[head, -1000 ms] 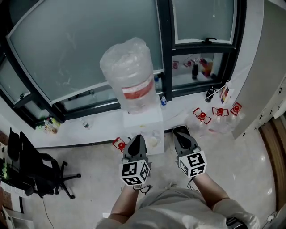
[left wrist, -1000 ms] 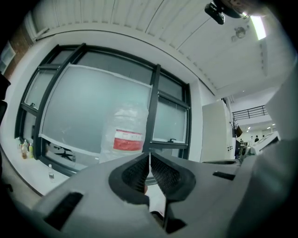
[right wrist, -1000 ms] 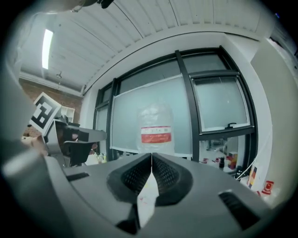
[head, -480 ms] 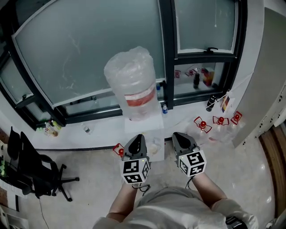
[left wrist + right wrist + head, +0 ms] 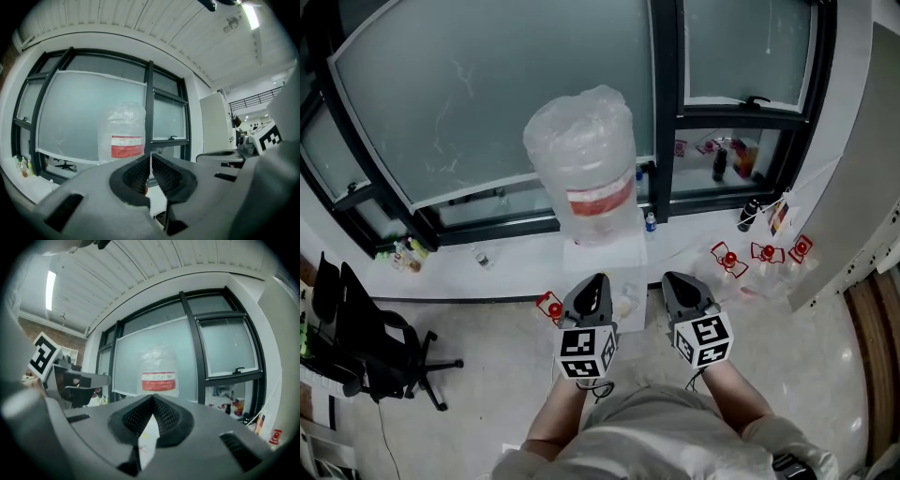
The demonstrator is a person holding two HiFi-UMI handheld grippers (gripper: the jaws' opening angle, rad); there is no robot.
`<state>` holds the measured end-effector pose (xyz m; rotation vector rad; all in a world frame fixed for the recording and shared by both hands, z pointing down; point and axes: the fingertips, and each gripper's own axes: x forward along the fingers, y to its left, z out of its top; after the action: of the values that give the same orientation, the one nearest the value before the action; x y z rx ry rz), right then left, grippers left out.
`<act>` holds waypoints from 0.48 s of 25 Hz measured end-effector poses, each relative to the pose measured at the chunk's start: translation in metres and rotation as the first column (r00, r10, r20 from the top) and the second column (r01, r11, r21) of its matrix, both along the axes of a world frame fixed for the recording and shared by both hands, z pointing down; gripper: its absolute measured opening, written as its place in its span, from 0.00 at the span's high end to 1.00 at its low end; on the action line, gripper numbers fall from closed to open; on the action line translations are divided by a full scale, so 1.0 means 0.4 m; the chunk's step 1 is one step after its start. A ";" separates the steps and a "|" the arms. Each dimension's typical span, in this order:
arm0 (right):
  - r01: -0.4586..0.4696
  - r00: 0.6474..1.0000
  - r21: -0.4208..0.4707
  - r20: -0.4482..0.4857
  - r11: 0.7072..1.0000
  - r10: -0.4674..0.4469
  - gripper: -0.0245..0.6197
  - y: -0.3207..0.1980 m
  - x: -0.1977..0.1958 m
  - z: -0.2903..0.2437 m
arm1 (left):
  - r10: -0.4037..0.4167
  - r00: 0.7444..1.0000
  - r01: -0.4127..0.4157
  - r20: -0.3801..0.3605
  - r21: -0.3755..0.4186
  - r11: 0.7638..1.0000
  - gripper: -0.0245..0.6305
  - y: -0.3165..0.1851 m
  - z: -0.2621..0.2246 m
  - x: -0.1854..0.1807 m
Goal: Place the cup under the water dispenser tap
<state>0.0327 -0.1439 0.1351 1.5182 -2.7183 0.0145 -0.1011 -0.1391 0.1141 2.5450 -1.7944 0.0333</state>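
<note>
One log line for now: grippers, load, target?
left gripper: shut, empty | right gripper: shut, empty | both aimed at dispenser | bottle on top

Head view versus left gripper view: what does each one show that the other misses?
Only the head view shows the floor, the black office chair and the person's forearms. Only the left gripper view shows the slatted ceiling with its light, and the left gripper with its fingers together and nothing between them. Both show the inverted water bottle with the red label and the dark-framed window.
</note>
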 end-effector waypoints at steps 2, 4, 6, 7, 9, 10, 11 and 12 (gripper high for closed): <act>0.013 1.000 0.000 -0.007 1.000 -0.013 0.92 -0.001 -0.012 0.003 | 0.001 1.000 -0.001 0.008 -0.001 1.000 0.92 -0.001 0.002 -0.004; 0.019 1.000 0.000 -0.011 1.000 -0.019 0.92 -0.003 -0.019 0.007 | 0.000 1.000 0.000 0.010 -0.005 1.000 0.92 -0.003 0.006 -0.009; 0.022 1.000 -0.002 -0.011 1.000 -0.022 0.92 -0.006 -0.023 0.009 | -0.001 1.000 0.002 0.012 -0.010 1.000 0.92 -0.008 0.008 -0.013; 0.023 1.000 -0.004 -0.011 1.000 -0.023 0.92 -0.009 -0.025 0.009 | -0.002 1.000 0.002 0.014 -0.013 1.000 0.92 -0.011 0.009 -0.015; 0.023 1.000 -0.006 -0.012 1.000 -0.023 0.92 -0.016 -0.025 0.010 | -0.001 1.000 0.001 0.020 -0.018 1.000 0.92 -0.018 0.011 -0.018; 0.023 1.000 -0.008 -0.011 1.000 -0.023 0.92 -0.019 -0.025 0.011 | 0.000 1.000 0.001 0.022 -0.019 1.000 0.92 -0.020 0.012 -0.019; 0.023 1.000 -0.009 -0.010 1.000 -0.023 0.92 -0.022 -0.025 0.012 | 0.000 1.000 0.001 0.024 -0.020 1.000 0.92 -0.023 0.012 -0.021; 0.022 1.000 -0.011 -0.010 1.000 -0.022 0.92 -0.025 -0.024 0.014 | 0.000 1.000 0.001 0.025 -0.021 1.000 0.92 -0.025 0.013 -0.023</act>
<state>0.0230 -0.1540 0.1407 1.4811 -2.7228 0.0215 -0.1102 -0.1491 0.1193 2.5416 -1.7937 0.0842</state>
